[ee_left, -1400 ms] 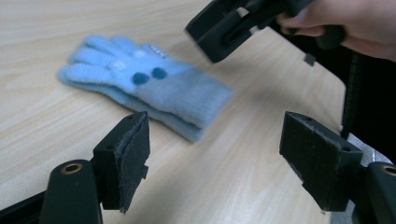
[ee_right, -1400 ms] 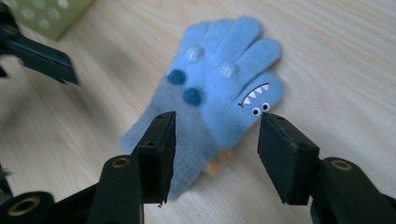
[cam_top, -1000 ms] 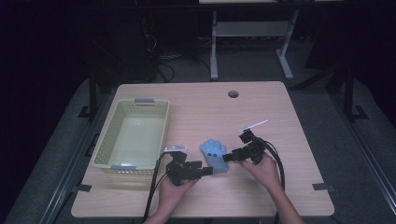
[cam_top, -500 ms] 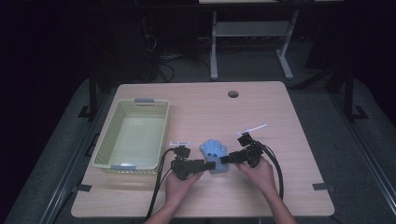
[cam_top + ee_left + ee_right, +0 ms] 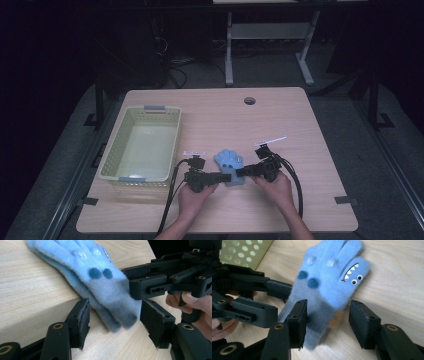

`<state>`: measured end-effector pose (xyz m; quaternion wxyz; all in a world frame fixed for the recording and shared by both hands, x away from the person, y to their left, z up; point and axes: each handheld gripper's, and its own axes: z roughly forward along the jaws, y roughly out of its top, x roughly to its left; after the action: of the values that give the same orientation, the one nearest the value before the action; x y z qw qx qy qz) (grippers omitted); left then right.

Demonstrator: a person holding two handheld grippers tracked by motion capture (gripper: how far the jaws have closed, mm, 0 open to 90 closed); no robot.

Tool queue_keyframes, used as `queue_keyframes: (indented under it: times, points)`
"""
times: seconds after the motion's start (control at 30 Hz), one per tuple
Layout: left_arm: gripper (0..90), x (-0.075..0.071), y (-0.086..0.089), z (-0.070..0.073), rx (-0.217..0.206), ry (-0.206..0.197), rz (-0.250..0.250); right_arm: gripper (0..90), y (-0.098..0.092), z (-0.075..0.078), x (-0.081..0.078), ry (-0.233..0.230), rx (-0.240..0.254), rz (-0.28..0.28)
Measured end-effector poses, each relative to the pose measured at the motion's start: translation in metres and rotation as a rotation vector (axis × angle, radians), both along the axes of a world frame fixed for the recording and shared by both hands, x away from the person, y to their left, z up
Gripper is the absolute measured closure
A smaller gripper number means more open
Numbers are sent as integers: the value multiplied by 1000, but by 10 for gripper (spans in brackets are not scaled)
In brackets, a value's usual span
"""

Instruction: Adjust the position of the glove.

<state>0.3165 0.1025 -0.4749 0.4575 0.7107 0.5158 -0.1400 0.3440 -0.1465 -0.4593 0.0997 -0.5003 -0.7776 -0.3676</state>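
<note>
Both hands have drawn closer since a second ago: the left claw (image 5: pixel 222 176) and right claw (image 5: pixel 245 171) now flank the blue glove's (image 5: pixel 229 165) cuff on the table (image 5: pixel 300 125), both released, jaws spread. The green basket (image 5: pixel 112 150) hasn't shifted.

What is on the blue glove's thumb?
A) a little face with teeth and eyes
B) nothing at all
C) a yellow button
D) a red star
A: in the right gripper view the glove has white zigzag teeth and two small eyes on its thumb.
</note>
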Motion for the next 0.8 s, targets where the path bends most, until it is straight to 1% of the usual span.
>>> queue_keyframes:
  times: [0.1, 0.17, 0.23, 0.33, 0.4, 0.43, 0.53, 0.6, 0.67, 0.7, 0.73, 0.8]
  points:
    - [432, 3, 1, -3, -14, 18, 5, 492, 1, -2, 0, 10, 9, -1]
    - [447, 4, 1, -4, -19, 21, 10, 492, 1, -3, 0, 18, 15, -3]
    - [463, 4, 0, -4, -20, 25, 7, 491, 1, -4, 0, 19, 13, -3]
    - [484, 6, 0, -5, -24, 26, 16, 493, 2, -4, 0, 16, 10, -6]
    - [500, 7, 0, -5, -24, 30, 18, 502, 3, -3, 0, 30, 17, -11]
    - [507, 7, 0, -6, -29, 33, 19, 508, 3, -4, 0, 22, 22, -9]
    - [536, 8, 0, -7, -36, 40, 17, 527, 3, -5, 0, 31, 35, -11]
    - [536, 8, 1, -8, -45, 46, 17, 547, 4, -6, -2, 34, 38, -17]
    - [540, 8, 1, -9, -59, 57, 15, 573, 3, -9, -3, 10, 57, -15]
    - [545, 7, 1, -10, -63, 60, 14, 582, 3, -9, -4, 19, 63, -22]
    - [557, 7, 1, -10, -62, 58, 13, 592, 2, -11, -4, 12, 75, -23]
    - [577, 8, 0, -11, -69, 56, 16, 604, 1, -12, -5, 26, 92, -30]
